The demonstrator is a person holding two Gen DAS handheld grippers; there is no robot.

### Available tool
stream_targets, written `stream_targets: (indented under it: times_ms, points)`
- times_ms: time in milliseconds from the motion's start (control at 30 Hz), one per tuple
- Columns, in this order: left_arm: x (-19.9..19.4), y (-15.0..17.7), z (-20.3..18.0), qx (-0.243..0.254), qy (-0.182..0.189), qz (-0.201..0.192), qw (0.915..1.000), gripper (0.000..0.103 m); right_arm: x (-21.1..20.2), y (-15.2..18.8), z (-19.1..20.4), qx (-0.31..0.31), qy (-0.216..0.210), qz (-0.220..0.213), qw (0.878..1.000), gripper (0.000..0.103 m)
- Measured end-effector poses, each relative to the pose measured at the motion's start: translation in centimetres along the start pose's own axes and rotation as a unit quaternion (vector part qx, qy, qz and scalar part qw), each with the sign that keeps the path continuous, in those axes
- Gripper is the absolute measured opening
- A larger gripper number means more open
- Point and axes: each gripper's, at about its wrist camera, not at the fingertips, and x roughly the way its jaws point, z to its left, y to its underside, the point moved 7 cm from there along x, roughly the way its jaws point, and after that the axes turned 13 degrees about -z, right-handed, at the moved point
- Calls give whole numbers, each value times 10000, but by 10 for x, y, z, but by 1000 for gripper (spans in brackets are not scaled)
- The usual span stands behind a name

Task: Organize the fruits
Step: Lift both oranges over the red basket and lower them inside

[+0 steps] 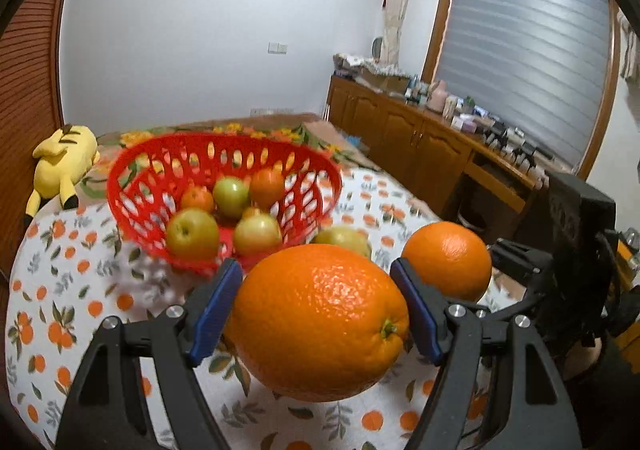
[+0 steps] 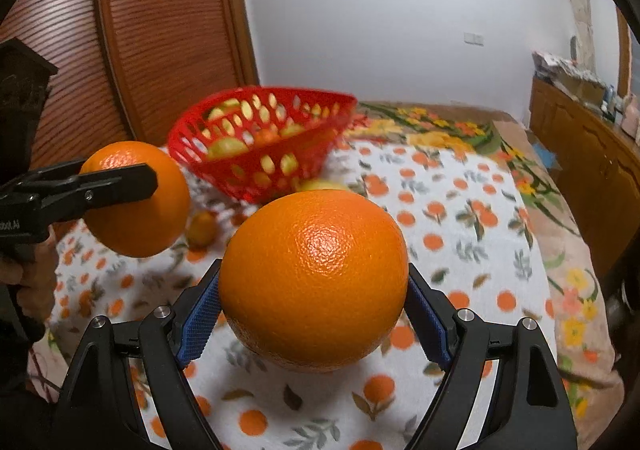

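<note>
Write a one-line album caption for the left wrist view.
Left hand-held gripper lifts an orange toward the red basket of fruit, a second orange held alongside.

we see two bright orange oranges (image 1: 320,322) (image 1: 448,260), a red basket (image 1: 136,190) with green and orange fruit (image 1: 192,234), and a white cloth (image 1: 72,290) dotted with little oranges.

Wrist views, both facing basket (image 1: 224,202)

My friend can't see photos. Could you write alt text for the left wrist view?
Black tongs with blue pads grip a large round orange above a fruit-print tablecloth. Behind sit a red plastic basket of fruit and a second held orange.
</note>
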Motion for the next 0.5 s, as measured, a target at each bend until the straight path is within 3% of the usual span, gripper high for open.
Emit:
stream_targets:
  times_ms: [233, 500]
  points:
    - [7, -44, 17, -26, -54, -291, 9996, 75, 8, -46, 13, -106, -300, -264, 9991, 86]
    - [37, -58, 48, -52, -281, -201, 9994, 76, 38, -88, 23, -390, -509, -359, 9973, 86]
